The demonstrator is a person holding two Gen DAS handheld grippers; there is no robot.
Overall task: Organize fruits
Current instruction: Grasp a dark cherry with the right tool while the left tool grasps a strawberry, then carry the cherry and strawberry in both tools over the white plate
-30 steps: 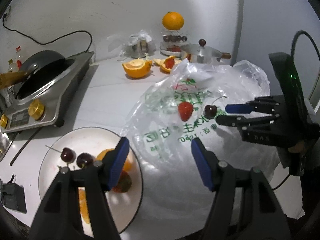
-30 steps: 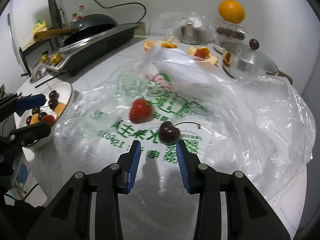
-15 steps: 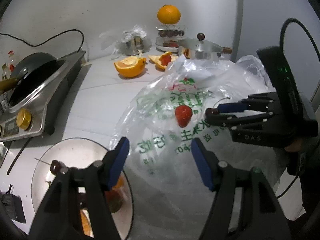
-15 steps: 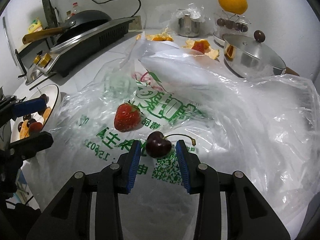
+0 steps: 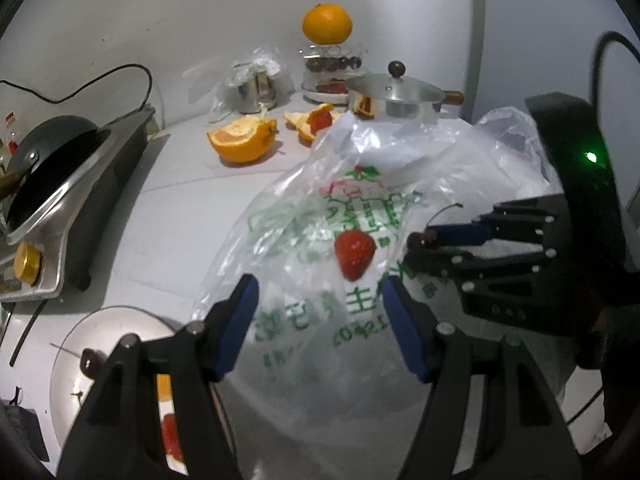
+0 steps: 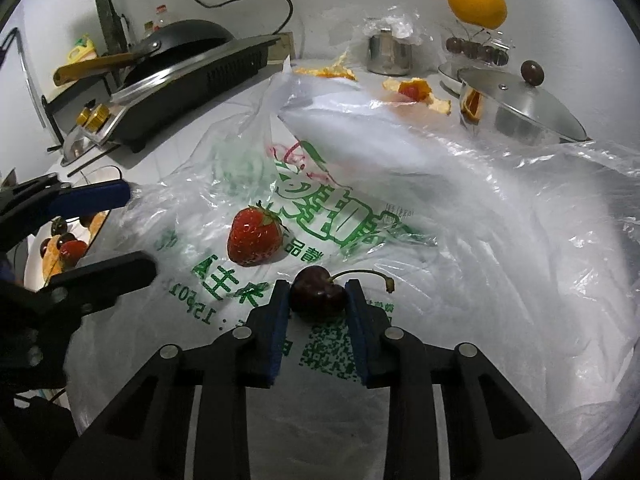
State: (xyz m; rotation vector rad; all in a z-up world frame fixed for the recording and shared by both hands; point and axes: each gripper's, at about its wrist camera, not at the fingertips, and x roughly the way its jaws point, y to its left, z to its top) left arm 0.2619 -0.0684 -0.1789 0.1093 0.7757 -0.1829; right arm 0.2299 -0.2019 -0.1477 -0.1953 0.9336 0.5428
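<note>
A dark cherry (image 6: 318,295) with a curved stem lies on a clear plastic bag (image 6: 460,220) printed in green. My right gripper (image 6: 318,294) is closing on it, and both blue pads touch its sides. A red strawberry (image 6: 254,236) lies on the bag just left of the cherry. My left gripper (image 5: 320,292) is open and holds nothing, with the strawberry (image 5: 355,254) a little ahead of its fingertips. In the left wrist view the right gripper (image 5: 418,246) comes in from the right with the cherry (image 5: 418,239) at its tips. A white plate (image 5: 72,344) at lower left holds cherries, orange pieces and a strawberry.
An induction cooker (image 5: 76,196) with a black pan stands at the left. At the back are a cut orange (image 5: 244,142), peels, a steel cup (image 5: 252,92), a lidded steel pot (image 5: 394,98) and a whole orange (image 5: 327,24) on a jar of cherries.
The right jaws have narrowed onto the cherry, which now sits between the pads. The left gripper has shifted right, off the plate and toward the strawberry on the bag.
</note>
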